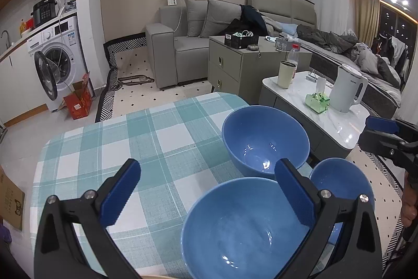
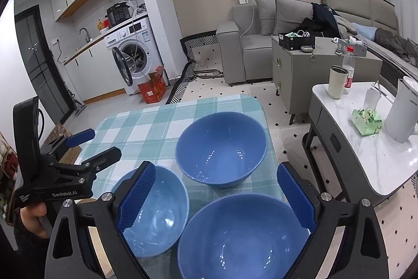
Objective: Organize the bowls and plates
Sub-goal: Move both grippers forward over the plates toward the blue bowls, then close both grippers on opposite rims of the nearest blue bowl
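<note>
Each black hand-held gripper (image 1: 206, 190) has blue textured pads (image 2: 137, 194) and silver screws (image 2: 324, 196).

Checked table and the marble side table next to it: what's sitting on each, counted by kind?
Checked table:
Blue bowls: 3 (far, near left, near right)

Marble side table:
White electric kettle: 1
Cream tumbler: 1
Red-capped clear bottle: 1
Green tissue pack: 1
A small white item behind the tissues: unclear

Total: 7 identifiable things.
</note>
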Motion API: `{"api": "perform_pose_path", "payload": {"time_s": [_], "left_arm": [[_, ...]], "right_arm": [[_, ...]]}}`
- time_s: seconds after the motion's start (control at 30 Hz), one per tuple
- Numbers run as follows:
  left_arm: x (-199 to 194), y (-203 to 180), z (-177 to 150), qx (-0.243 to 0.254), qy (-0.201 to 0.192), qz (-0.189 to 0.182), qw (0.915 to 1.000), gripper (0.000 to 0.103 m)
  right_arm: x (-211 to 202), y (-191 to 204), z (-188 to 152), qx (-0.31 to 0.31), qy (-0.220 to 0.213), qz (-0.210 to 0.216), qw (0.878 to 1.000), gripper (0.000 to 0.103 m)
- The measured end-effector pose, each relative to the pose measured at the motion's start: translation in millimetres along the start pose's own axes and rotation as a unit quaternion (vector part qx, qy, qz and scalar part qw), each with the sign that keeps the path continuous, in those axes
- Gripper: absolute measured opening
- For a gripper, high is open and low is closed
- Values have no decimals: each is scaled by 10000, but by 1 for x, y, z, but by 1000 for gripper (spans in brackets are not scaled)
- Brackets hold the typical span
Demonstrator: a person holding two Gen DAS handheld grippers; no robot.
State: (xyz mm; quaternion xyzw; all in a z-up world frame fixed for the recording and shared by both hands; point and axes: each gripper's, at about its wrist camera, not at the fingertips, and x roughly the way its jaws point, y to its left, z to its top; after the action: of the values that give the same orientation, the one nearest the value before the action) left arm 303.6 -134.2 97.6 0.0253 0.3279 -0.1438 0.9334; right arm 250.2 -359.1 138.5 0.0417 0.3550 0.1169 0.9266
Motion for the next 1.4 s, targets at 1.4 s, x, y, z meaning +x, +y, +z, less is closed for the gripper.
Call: {"api": "perform_pose_path", "payload": {"time_s": [1.4], "left_arm": [[124, 1, 32, -52, 1298, -206, 9913, 103]], "right_arm": [[120, -57, 26, 267, 1176, -533, 9913, 96]]}}
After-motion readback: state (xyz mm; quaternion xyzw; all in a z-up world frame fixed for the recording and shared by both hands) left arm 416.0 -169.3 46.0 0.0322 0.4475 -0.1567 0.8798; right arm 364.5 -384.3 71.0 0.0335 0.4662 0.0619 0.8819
